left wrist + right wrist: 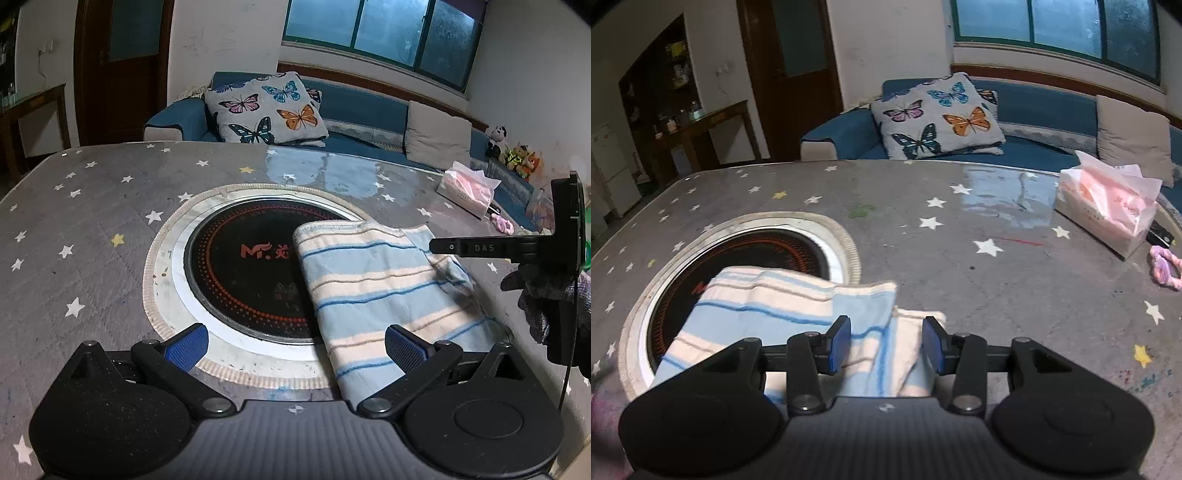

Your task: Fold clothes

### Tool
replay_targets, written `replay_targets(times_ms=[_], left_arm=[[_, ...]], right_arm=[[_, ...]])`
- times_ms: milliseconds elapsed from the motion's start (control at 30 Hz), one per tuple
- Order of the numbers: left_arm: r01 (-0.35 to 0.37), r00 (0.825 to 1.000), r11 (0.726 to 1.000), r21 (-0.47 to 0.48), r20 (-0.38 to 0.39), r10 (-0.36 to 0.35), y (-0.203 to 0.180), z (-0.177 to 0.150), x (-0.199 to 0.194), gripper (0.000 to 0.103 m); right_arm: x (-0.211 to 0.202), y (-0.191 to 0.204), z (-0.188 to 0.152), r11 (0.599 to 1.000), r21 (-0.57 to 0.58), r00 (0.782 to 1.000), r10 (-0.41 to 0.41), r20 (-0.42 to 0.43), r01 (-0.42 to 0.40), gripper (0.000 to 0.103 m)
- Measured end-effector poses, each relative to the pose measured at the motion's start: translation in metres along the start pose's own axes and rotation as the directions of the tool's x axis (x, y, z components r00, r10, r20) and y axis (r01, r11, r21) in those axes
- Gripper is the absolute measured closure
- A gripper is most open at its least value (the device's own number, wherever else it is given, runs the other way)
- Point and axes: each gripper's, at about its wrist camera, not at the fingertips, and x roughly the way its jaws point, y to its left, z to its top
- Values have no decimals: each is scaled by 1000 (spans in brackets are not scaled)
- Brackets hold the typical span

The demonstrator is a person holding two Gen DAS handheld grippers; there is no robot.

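Note:
A folded blue, cream and white striped cloth (384, 291) lies on the table, partly over the round black cooktop (243, 273). My left gripper (295, 347) is open, low over the cloth's near left edge, its right pad above the cloth. My right gripper (886, 343) is open, its pads on either side of the cloth's (798, 314) folded right end, not closed on it. The right gripper also shows in the left wrist view (436, 245), reaching in over the cloth's far right corner.
The grey star-patterned table (92, 229) carries a pink tissue pack (1108, 206) and a pink hair tie (1165, 267) at the far right. A blue sofa with a butterfly cushion (266, 107) stands behind the table.

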Motion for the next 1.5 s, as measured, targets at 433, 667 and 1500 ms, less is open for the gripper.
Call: replay_targets(times_ms=[433, 667, 1500], left_arm=[[-5, 1000, 1000, 10, 3, 5, -9, -2, -8, 0], [-1, 1000, 1000, 26, -22, 1, -14, -6, 3, 0], [41, 992, 992, 116, -123, -27, -28, -5, 69, 0]], right_arm=[[-13, 8, -1, 999, -40, 1000, 0, 9, 1, 59], [-13, 24, -8, 994, -80, 997, 65, -33, -68, 56], [-73, 37, -48, 978, -192, 997, 74, -34, -79, 52]])
